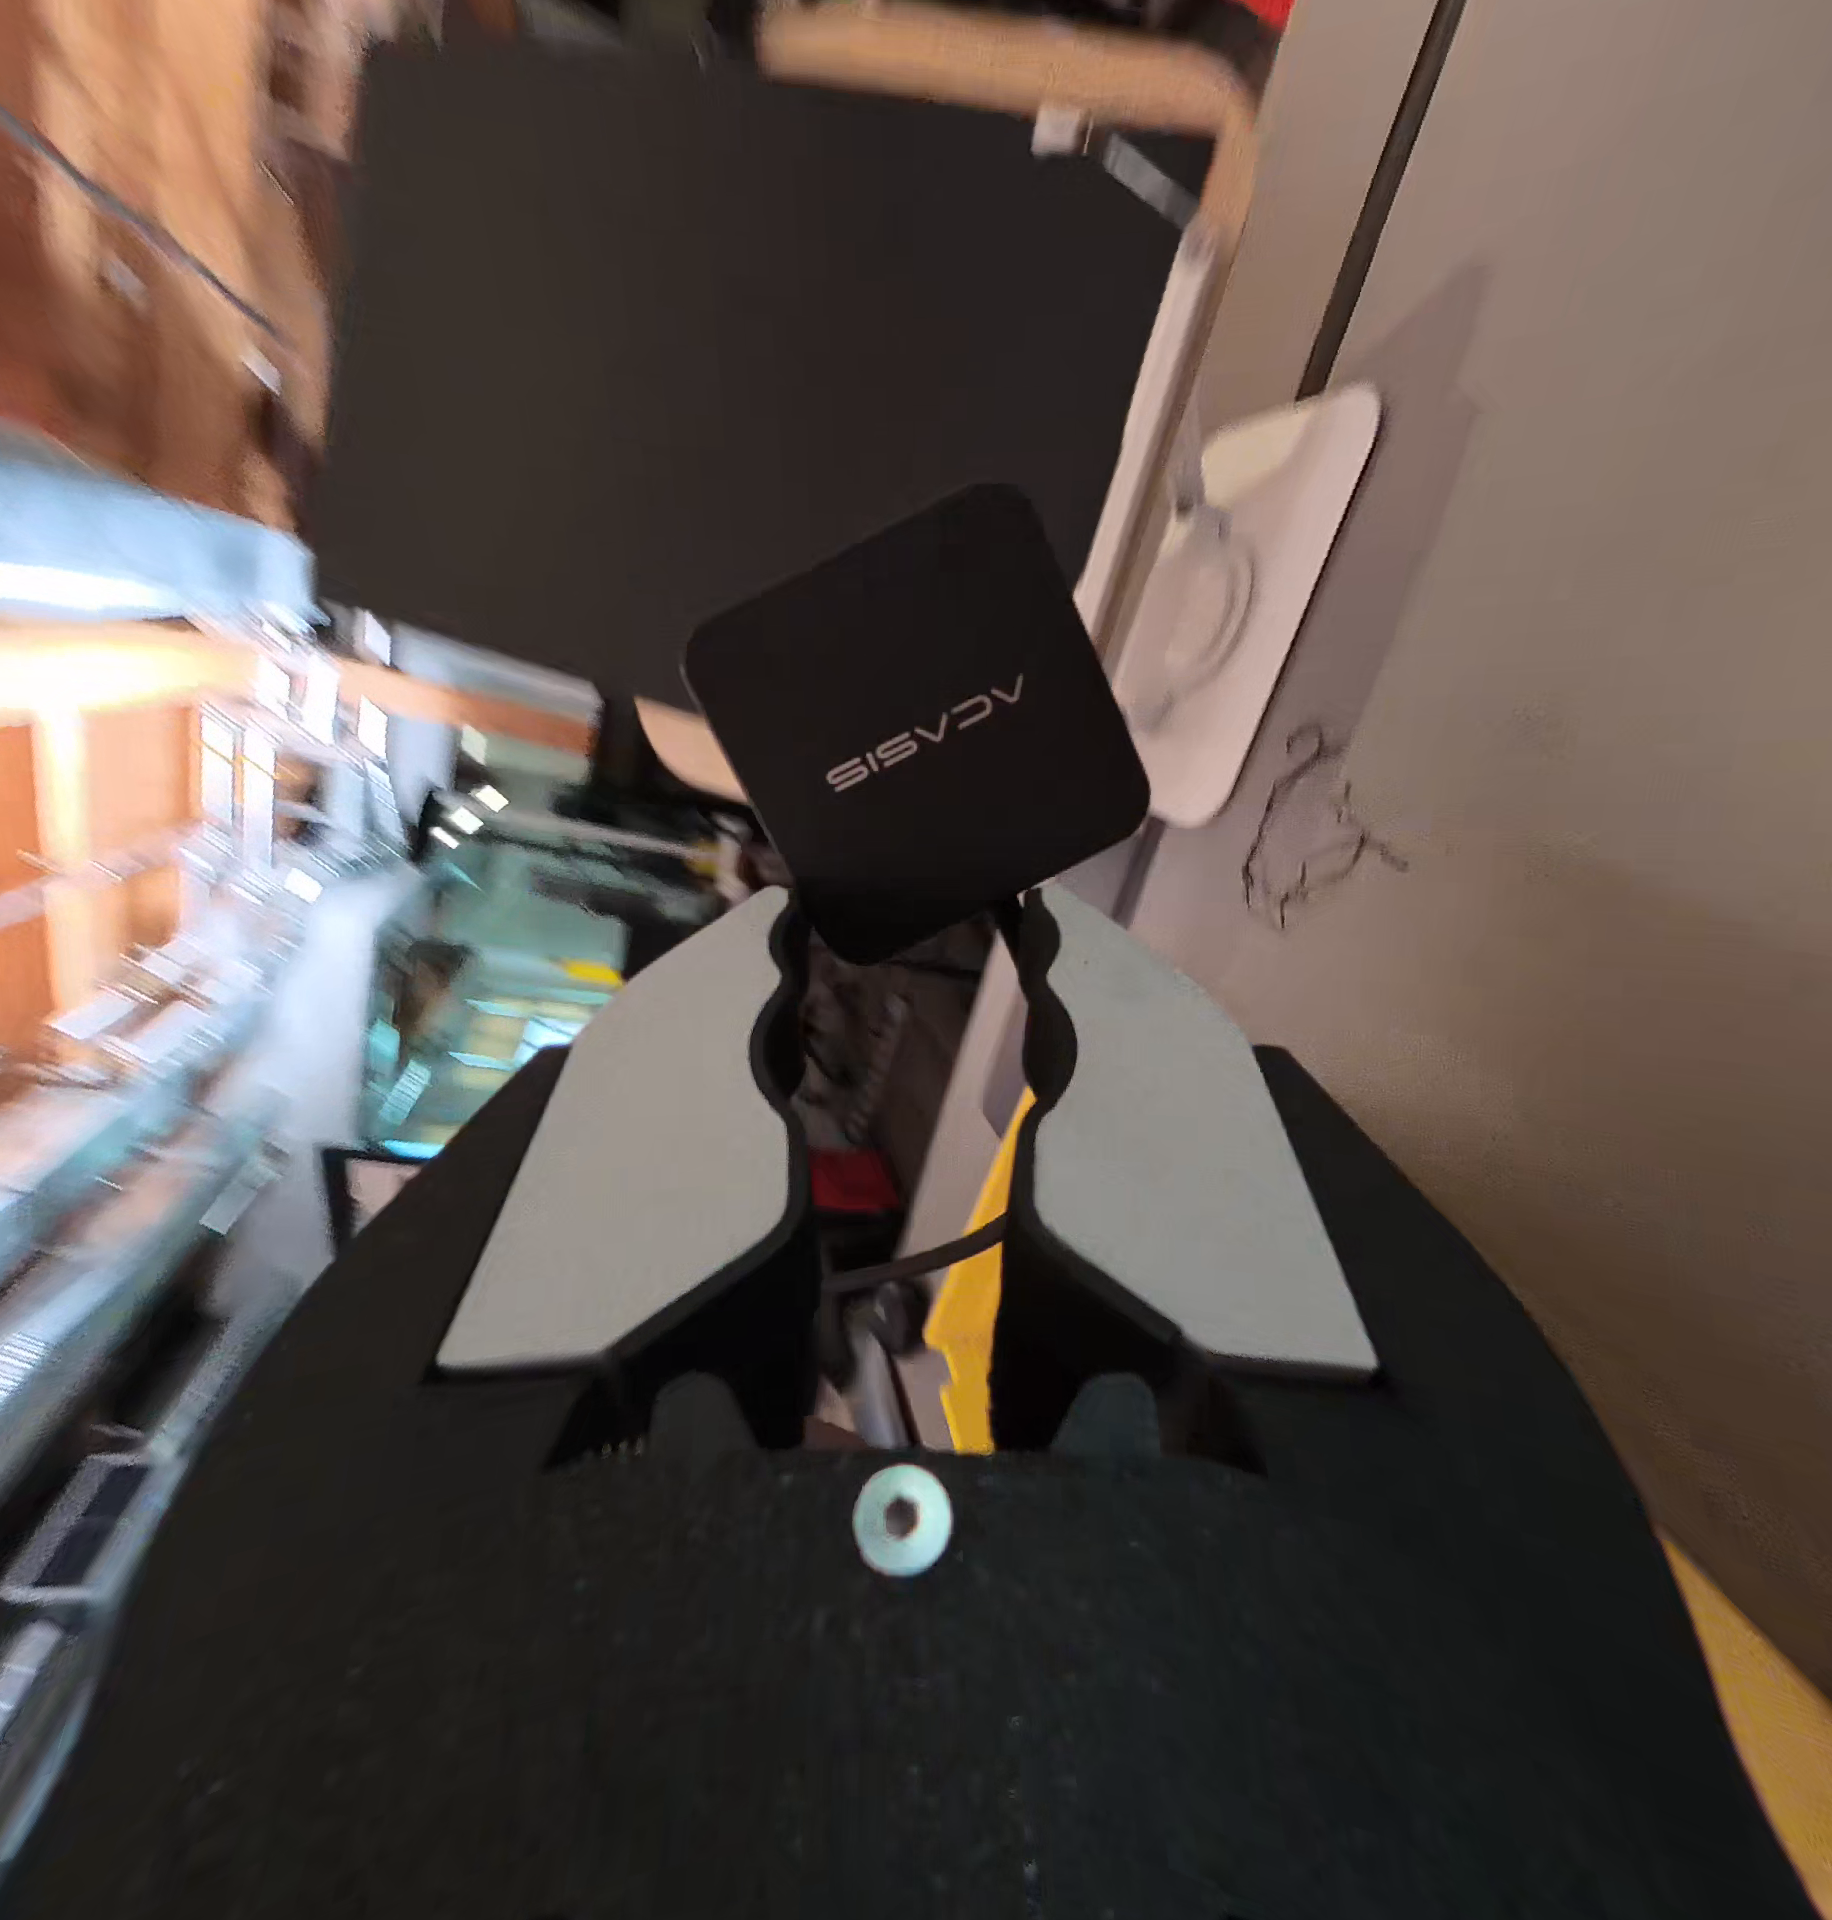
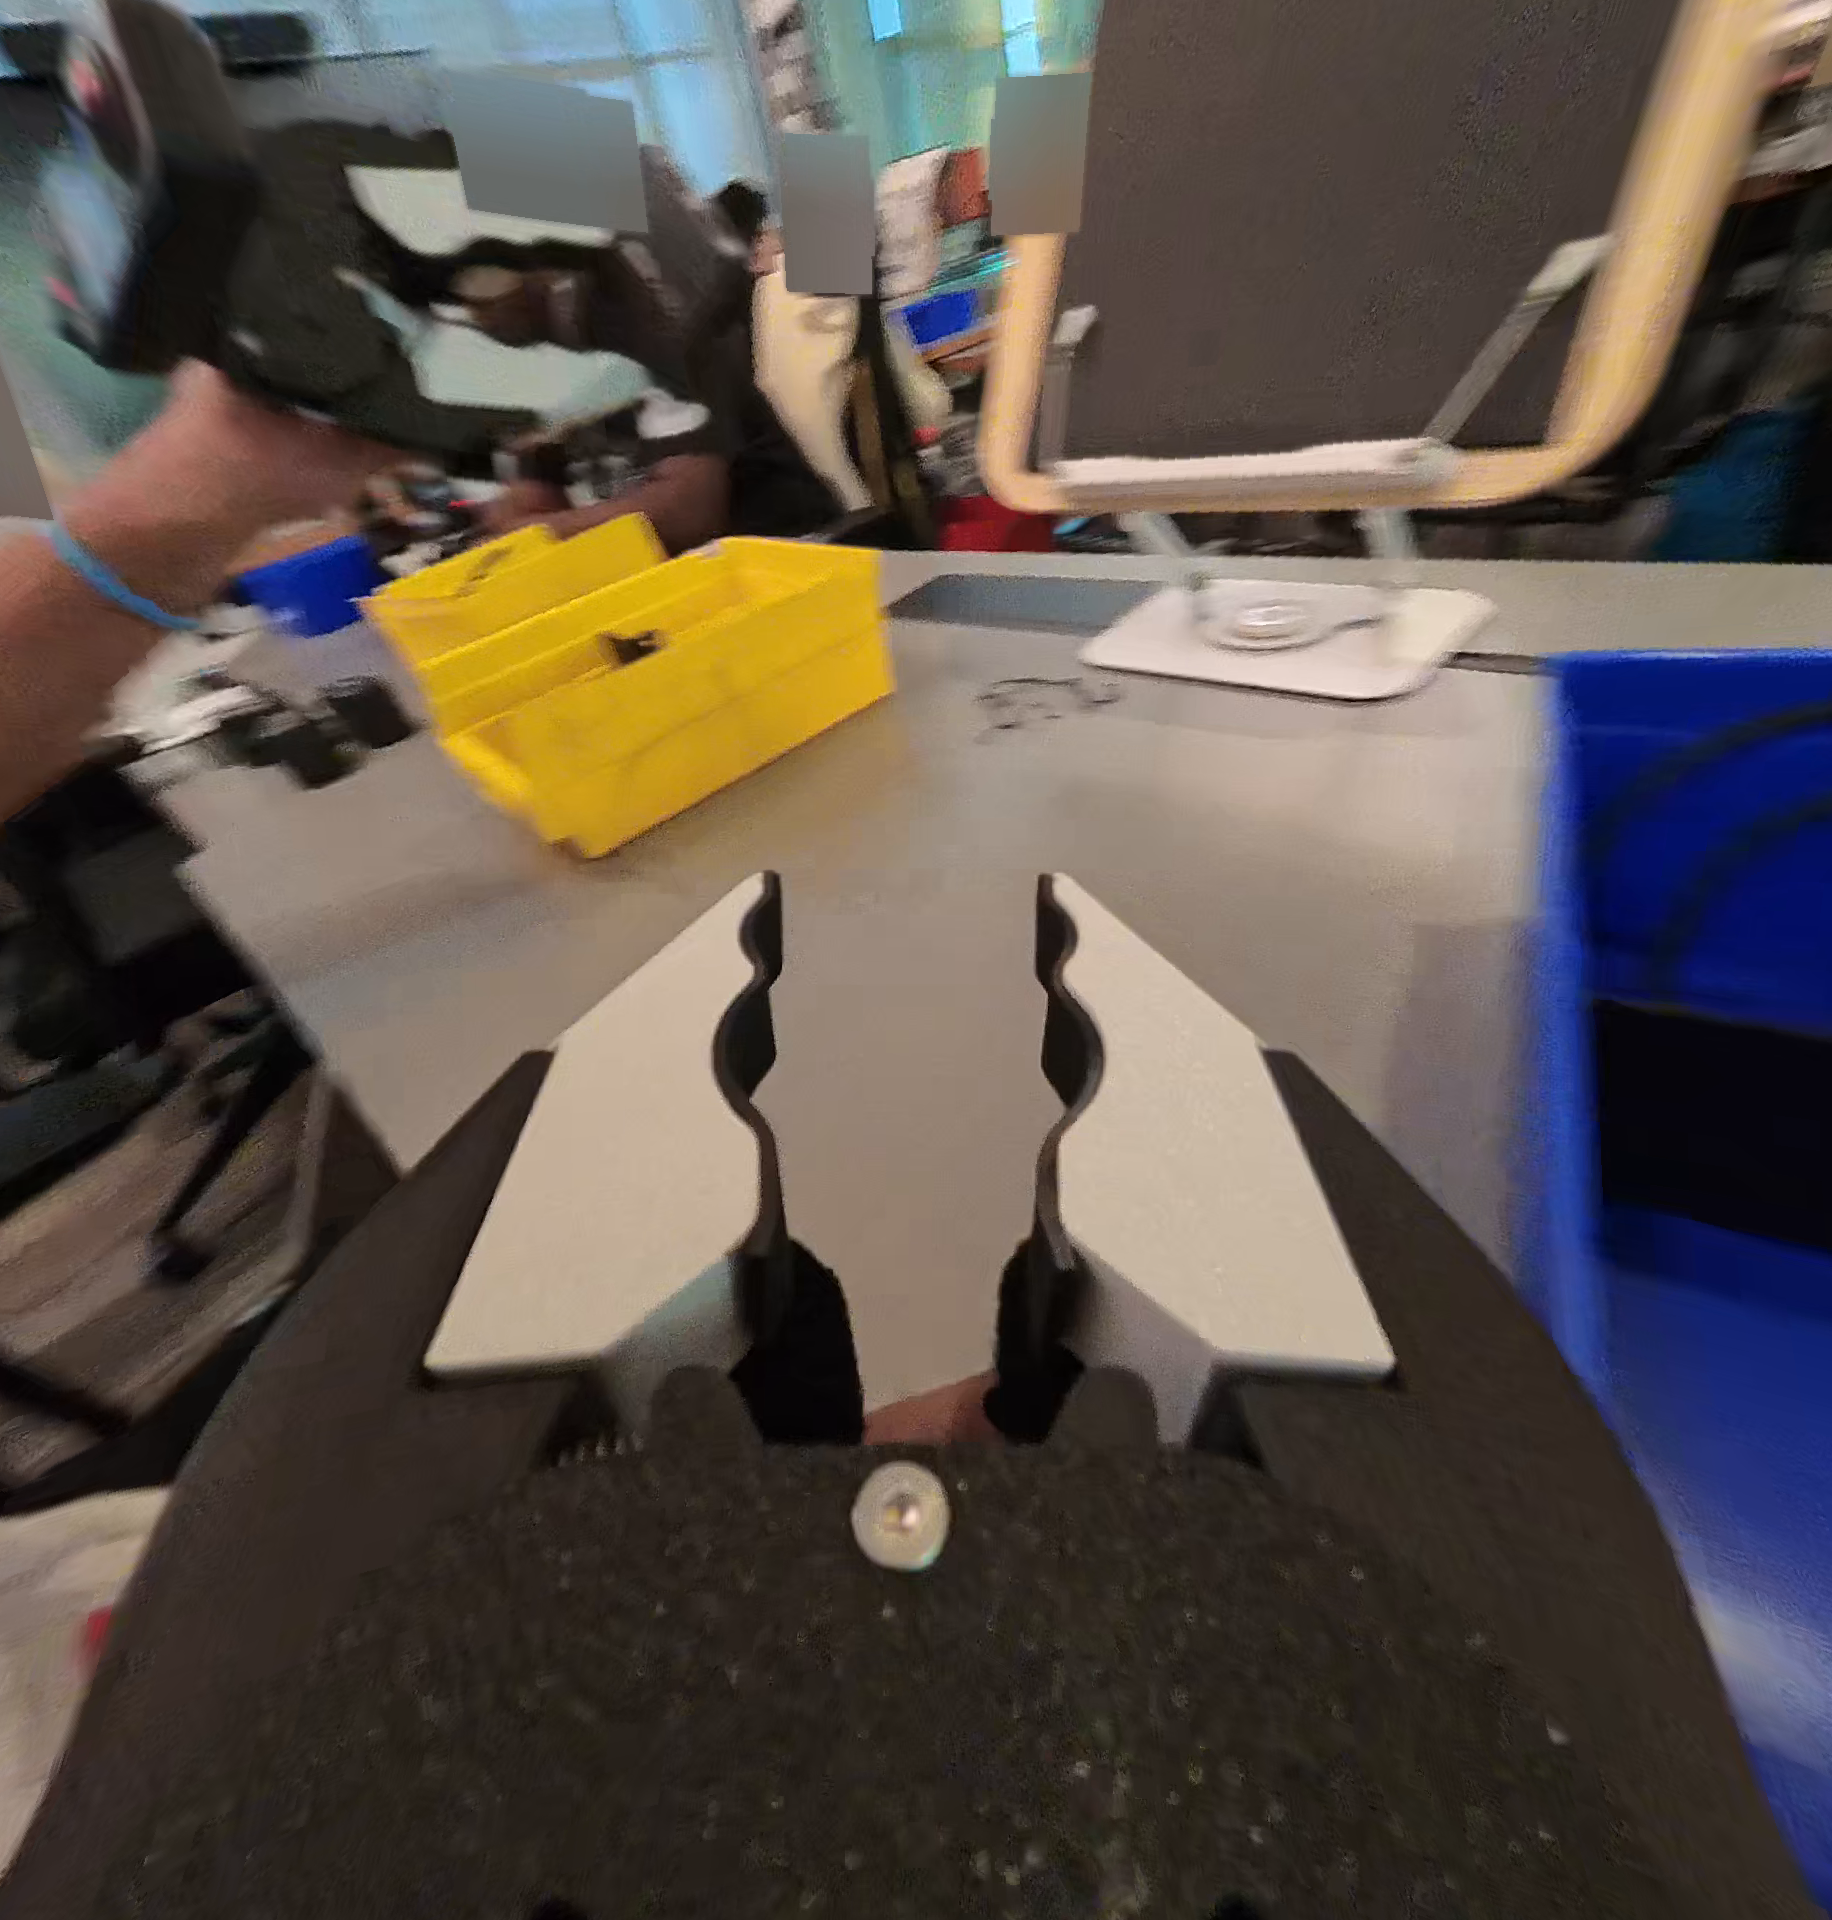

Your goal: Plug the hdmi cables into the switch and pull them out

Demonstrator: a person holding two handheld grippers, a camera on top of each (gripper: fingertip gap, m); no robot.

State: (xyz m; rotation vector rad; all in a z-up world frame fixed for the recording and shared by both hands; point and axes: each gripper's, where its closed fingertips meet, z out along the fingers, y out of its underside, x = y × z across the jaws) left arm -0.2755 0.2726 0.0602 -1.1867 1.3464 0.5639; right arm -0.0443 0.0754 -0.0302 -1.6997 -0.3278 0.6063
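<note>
Left wrist view first: the left hand-held gripper (image 1: 904, 914) had the switch (image 1: 917, 722) pinched by one corner between its fingertips, jaws drawn in narrow around it. The switch was a small, flat, square black box with rounded corners and pale lettering on its top face, and it was held up off the grey tabletop (image 1: 1566, 935), turned diamond-wise to the camera. No cable could be seen going into it, and its ports faced away from this view, so whether anything was plugged in could not be told from here. A thin dark cable (image 1: 922, 1252) ran low between the fingers, but where it led was unclear. Beyond the switch stood a dark screen (image 1: 746, 343) on a white stand base (image 1: 1255, 582), with a sliver of yellow bin (image 1: 969, 1299) down near the fingers. Everything off to the left was smeared with blur.

Over to the right wrist view: the right hand-held gripper (image 2: 909, 894) was empty, jaws apart with bare tabletop (image 2: 1151, 790) showing between them. It hovered above the surface, holding nothing. Far left, a person's hand (image 2: 216, 468) held the other dark tool aloft, too blurred for detail. A yellow bin (image 2: 642, 675) sat in the middle distance, a blue bin (image 2: 1722, 935) close on the right with a dark cable (image 2: 1712, 758) curving inside it, and the white stand base (image 2: 1296, 634) sat at the far side.

On progress, it looked early: the switch was in hand, yet no plug was held by the free gripper and no joined cable showed. Fetching a cable, plugging and pulling out all seemed still ahead.
</note>
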